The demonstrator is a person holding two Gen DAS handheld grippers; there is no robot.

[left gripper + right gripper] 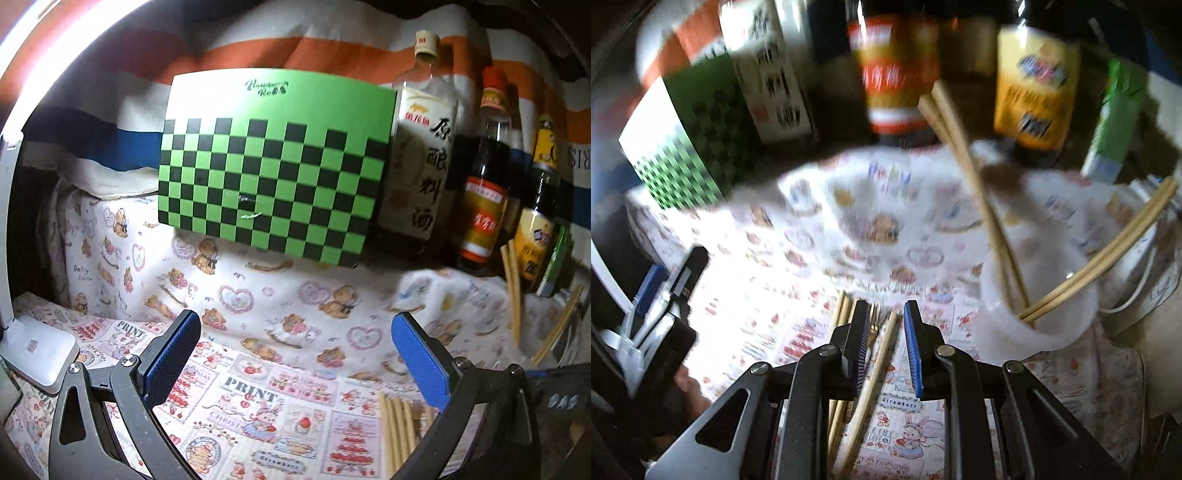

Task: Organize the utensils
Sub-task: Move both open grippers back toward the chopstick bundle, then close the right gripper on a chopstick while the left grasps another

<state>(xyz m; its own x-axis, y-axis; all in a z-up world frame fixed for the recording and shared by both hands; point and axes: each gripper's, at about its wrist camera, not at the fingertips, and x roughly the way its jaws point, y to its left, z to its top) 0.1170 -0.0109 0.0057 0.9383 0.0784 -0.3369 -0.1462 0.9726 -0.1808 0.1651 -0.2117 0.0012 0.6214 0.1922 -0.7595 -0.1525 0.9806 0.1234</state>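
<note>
- The right claw (882, 325) is narrowed to a slim gap with nothing pinched in it. It points down over the loose chopsticks (866, 387) lying on the patterned cloth (768, 258) of the worktop. One stick runs between the jaws and others lie partly under the left one. Closing here could catch two sticks at once, or clip only one end so that it pivots and slips out.
- A small gold fork (874, 314) seems to lie among those sticks, though the blur makes this uncertain. A careless grab could drag it along or scatter the pile.
- The white cup (1038, 295) just to the right already holds two pairs of chopsticks (1100, 254), which lean outward at steep angles. A stick carried in could knock them, and because the cup looks light it could tip over.
- The sauce bottles (897, 74) stand close behind the cup, and one pair of chopsticks leans toward them. A wide swing of the claw could bump a bottle.
- The left claw (295, 354) is spread wide and empty, and it hovers over the cloth with the chopstick ends (400, 432) near its right jaw. If both claws reach for the pile, they may collide.
- The cloth is soft and wrinkled, so pressing down on it may snag the fabric and not get under a stick.
</note>
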